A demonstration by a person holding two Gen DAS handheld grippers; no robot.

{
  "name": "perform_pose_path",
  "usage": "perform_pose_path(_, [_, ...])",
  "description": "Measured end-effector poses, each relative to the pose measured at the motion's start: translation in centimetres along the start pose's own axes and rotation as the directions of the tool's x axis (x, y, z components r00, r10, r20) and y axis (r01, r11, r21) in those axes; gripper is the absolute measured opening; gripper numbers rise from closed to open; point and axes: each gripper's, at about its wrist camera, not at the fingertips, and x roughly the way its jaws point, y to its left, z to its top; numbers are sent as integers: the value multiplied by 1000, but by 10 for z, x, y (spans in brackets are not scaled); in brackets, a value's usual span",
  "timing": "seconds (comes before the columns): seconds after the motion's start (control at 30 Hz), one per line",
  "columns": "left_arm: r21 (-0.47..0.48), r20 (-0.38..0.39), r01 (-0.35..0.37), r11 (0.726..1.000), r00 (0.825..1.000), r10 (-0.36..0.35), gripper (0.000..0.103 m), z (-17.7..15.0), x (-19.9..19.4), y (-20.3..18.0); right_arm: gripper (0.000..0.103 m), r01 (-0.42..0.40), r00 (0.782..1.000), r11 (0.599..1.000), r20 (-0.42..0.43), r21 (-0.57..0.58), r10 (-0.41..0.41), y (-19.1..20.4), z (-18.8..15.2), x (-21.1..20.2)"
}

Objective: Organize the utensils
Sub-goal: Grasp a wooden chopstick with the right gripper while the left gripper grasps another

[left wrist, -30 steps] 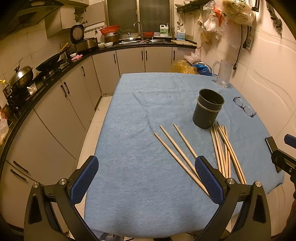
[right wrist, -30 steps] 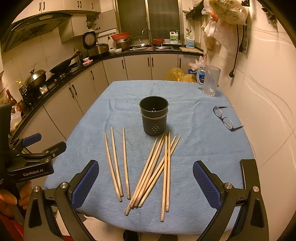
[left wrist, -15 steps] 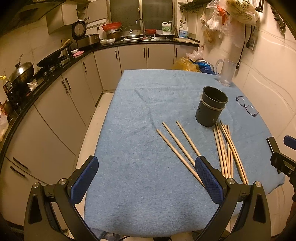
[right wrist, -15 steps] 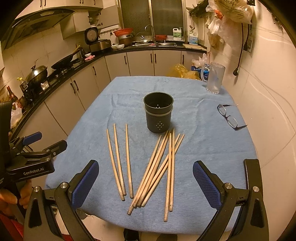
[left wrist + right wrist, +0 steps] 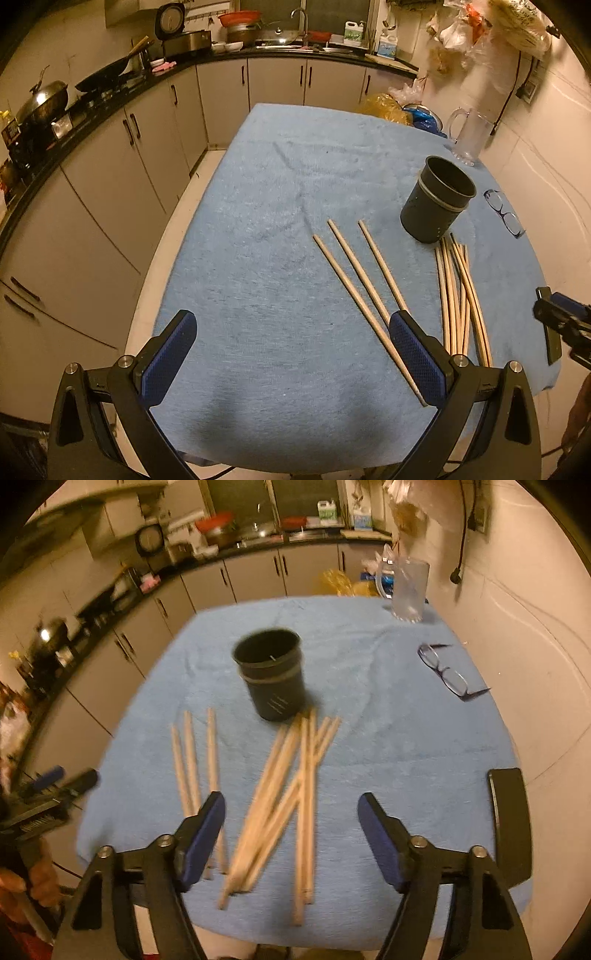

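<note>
A dark round utensil holder [image 5: 436, 201] [image 5: 271, 679] stands upright and empty on the blue cloth. Three wooden chopsticks [image 5: 354, 280] [image 5: 192, 764] lie side by side to its left. A heap of several more chopsticks [image 5: 460, 299] [image 5: 284, 805] lies in front of it. My left gripper [image 5: 291, 354] is open and empty, low over the cloth, its right finger beside the three chopsticks. My right gripper [image 5: 291, 834] is open and empty, its fingers to either side of the heap's near ends. The right wrist view is motion-blurred.
The table has a blue towel [image 5: 280, 221] over it. A pair of glasses [image 5: 447, 672] lies at the right. A clear jug [image 5: 408, 589] stands at the far right corner. Kitchen counters [image 5: 110, 88] run along the left and back. A wall is close on the right.
My right gripper has dropped forward over the chopstick heap and its fingers have narrowed. My left gripper has edged slightly closer to the table.
</note>
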Motion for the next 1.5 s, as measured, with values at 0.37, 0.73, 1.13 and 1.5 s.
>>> perform_pose_path(0.37, [15,-48,1,1000,999,0,103,1,19,-23,33,-60,984,994,-164,87,73,-33,16,73])
perform_pose_path(0.73, [-13,-67,-31,999,997,30,103,-1,24,-21,25,-115,962,984,-230,137,145,-43,35,118])
perform_pose_path(1.13, [-85,-116,-13,996,993,3,88,4,42,-5,8,-106,952,991,-279,81,124,-37,44,143])
perform_pose_path(1.5, [-175,-235,86,981,964,-127,52,31,98,-13,7,-148,960,981,-221,127,174,-53,47,114])
